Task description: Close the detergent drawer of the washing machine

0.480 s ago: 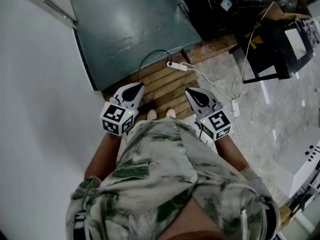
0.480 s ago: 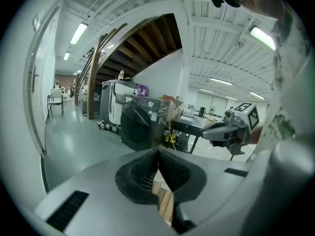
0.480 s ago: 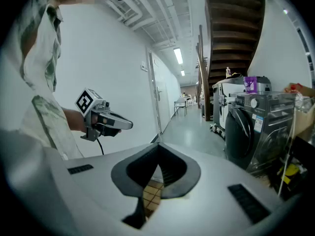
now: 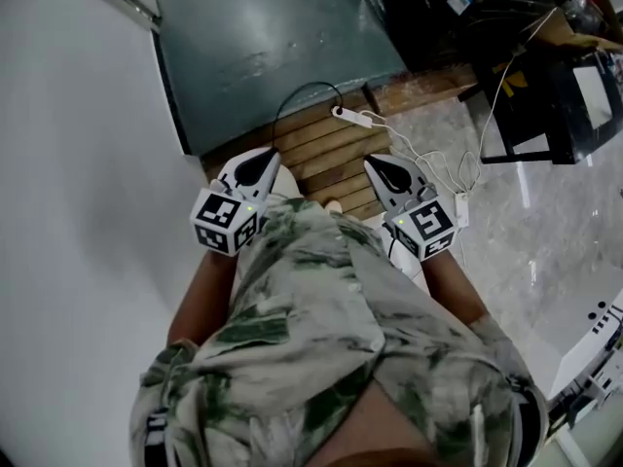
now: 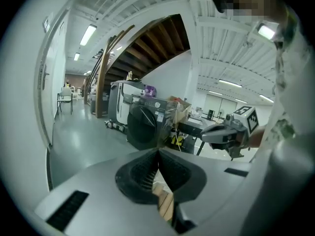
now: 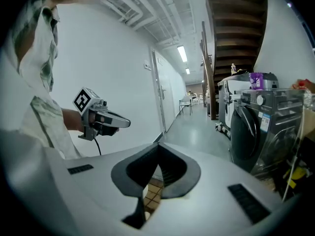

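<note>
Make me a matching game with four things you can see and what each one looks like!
Things:
1. washing machine
2. cable
3. left gripper
4. wooden slats

Looks:
A. shut, holding nothing
B. brown, laid side by side
C. dark, with a round door
D. white, thin and loopy

Pairs: 1-C, 2-D, 3-A, 4-B
</note>
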Demonstrator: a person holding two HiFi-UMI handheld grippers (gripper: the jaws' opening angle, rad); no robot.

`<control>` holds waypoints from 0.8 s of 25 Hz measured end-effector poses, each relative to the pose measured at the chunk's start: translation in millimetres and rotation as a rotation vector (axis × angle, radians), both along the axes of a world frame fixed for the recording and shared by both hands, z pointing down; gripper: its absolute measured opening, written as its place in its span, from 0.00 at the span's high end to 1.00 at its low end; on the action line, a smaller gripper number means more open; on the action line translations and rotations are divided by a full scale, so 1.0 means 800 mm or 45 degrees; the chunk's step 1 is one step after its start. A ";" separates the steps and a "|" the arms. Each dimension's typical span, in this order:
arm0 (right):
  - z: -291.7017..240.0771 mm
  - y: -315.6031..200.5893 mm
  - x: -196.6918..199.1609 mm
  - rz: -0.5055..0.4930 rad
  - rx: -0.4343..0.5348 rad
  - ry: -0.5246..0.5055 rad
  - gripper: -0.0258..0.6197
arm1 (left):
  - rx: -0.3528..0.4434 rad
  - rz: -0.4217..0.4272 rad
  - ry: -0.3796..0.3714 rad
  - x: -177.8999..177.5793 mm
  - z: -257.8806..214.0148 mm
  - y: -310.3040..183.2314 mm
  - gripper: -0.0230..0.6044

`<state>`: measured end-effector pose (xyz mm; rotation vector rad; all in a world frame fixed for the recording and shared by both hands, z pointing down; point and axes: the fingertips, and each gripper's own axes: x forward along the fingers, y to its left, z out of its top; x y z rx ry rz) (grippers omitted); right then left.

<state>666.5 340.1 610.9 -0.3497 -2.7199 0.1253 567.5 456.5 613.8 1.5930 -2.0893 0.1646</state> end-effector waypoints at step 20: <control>0.019 -0.004 -0.247 -0.037 0.017 0.096 0.87 | 0.018 -0.042 0.001 -0.251 0.029 -0.017 0.77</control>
